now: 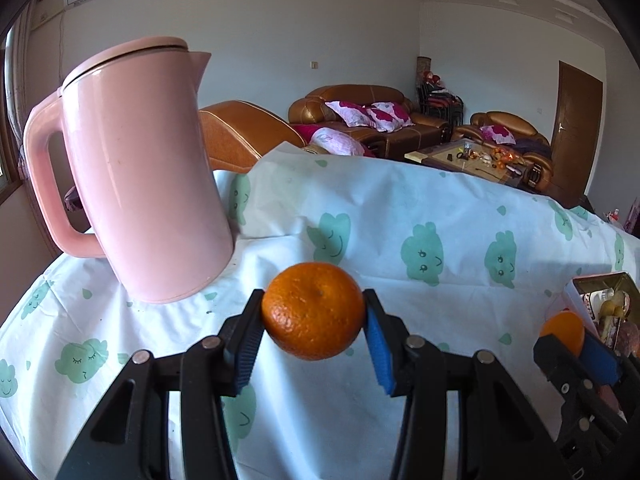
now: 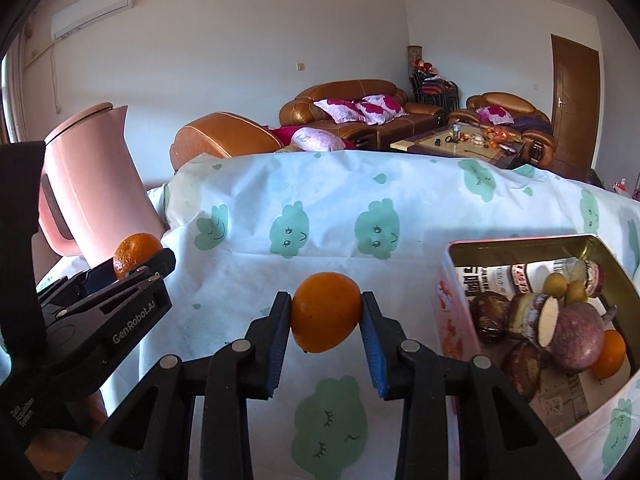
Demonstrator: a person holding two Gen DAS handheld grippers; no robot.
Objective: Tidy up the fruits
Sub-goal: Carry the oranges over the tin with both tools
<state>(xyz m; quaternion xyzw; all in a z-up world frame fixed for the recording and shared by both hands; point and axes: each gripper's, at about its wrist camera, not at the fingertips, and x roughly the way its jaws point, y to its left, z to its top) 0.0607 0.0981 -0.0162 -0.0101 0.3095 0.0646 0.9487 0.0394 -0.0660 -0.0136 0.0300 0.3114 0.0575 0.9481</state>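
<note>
Left gripper [image 1: 313, 326] has its fingers [image 1: 245, 344] clamped on a bumpy-skinned mandarin [image 1: 313, 311], one blue pad on each side, fruit held up off the table [image 1: 460, 248]. Same gripper shows in the right wrist view at far left [image 2: 132, 268], w/ the mandarin [image 2: 136, 250] peeking out between its tips, just in front of the pink kettle [image 2: 94, 184].

Right gripper [image 2: 326, 318] grips a smoother orange [image 2: 325, 311], pads pressed to both flanks, also lifted clear of the cloth. It sits just left of the tin box [image 2: 452, 312], not over it. In the left wrist view the right gripper [image 1: 568, 340] is at the far right edge, orange [image 1: 562, 330] partly hidden by its fingers.

Tin box is open-topped, pink outside, gold inside, paper lining the bottom. Inside: several dark brownish-purple roots, one cut to show a white face [image 2: 546, 322], two small yellow-green fruits [image 2: 564, 286] at the back, and another orange [image 2: 610, 354] by the right wall.

Table is covered w/ a white cloth printed w/ green cloud faces. Pink kettle [image 1: 144, 168] stands at the left, lid on, handle facing left, near the left gripper's mandarin but not touching, as far as I can tell. Behind: brown leather sofas [image 1: 360, 116] w/ pink cushions.
</note>
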